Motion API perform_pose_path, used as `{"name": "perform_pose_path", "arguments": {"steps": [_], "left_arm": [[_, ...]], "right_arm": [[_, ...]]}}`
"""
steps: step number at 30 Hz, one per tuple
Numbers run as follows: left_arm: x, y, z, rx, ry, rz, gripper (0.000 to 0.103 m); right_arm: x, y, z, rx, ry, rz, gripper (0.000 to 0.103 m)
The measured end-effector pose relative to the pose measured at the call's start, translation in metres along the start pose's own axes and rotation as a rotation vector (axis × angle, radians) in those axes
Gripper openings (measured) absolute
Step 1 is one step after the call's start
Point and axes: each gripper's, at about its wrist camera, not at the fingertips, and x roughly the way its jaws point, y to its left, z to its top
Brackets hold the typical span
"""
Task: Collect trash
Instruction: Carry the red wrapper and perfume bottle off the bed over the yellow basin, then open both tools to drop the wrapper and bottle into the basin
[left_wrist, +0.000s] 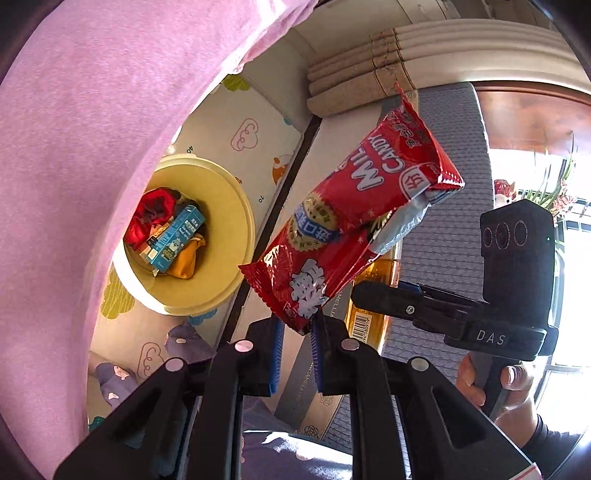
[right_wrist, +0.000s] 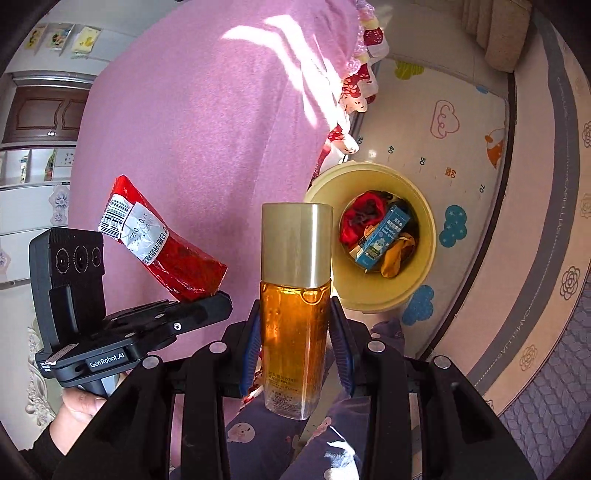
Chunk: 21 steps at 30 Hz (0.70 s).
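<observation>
Left wrist view: your left gripper (left_wrist: 297, 328) was clamped on the near corner of a red candy wrapper (left_wrist: 351, 206), which stuck up and away from the jaws.
Right wrist view: your right gripper (right_wrist: 295, 347) pinched an amber bottle (right_wrist: 295, 295) with a gold cap, upright between the blue pads (right_wrist: 249, 347).
Your hands: one hand (right_wrist: 79, 406) wrapped the left handle, near left.
Bin: a yellow bucket (right_wrist: 424, 218) stood farther off on the patterned play mat (right_wrist: 454, 122), beside the pink blanket (right_wrist: 207, 129).
Bin contents: a blue carton (right_wrist: 384, 236), red and orange scraps.
</observation>
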Motion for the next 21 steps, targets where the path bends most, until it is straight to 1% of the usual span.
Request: {"name": "perform_pose_path", "arguments": {"steps": [4,7,9,14,15,16,17,18,19,21], "left_arm": [[0.024,-0.003,0.008,-0.019,0.025,0.013,0.014],[0.036,-0.002,0.013,-0.041,0.030,0.020,0.014],[0.045,-0.005,0.019,-0.048,0.034,0.032,0.012],[0.054,-0.001,0.024,-0.062,0.046,0.048,0.013],[0.055,0.000,0.023,-0.064,0.048,0.053,0.017],[0.055,0.002,0.023,-0.066,0.050,0.057,0.029],[0.055,0.003,0.022,-0.068,0.049,0.068,0.039],[0.055,0.005,0.022,-0.070,0.045,0.081,0.059],[0.053,0.007,0.022,-0.073,0.040,0.087,0.063],[0.052,0.012,0.020,-0.078,0.044,0.101,0.063]], "right_arm": [[0.002,-0.027,0.003,0.038,0.005,0.015,0.034],[0.007,-0.039,0.007,0.049,0.009,0.031,0.034],[0.010,-0.044,0.009,0.050,0.014,0.042,0.034],[0.016,-0.044,0.015,0.027,0.023,0.056,0.034],[0.017,-0.043,0.016,0.025,0.022,0.058,0.034],[0.018,-0.042,0.017,0.022,0.023,0.059,0.036],[0.019,-0.043,0.017,0.025,0.022,0.057,0.045],[0.019,-0.043,0.017,0.032,0.023,0.070,0.053],[0.018,-0.043,0.018,0.036,0.015,0.080,0.058],[0.017,-0.042,0.018,0.035,0.010,0.083,0.057]]}}
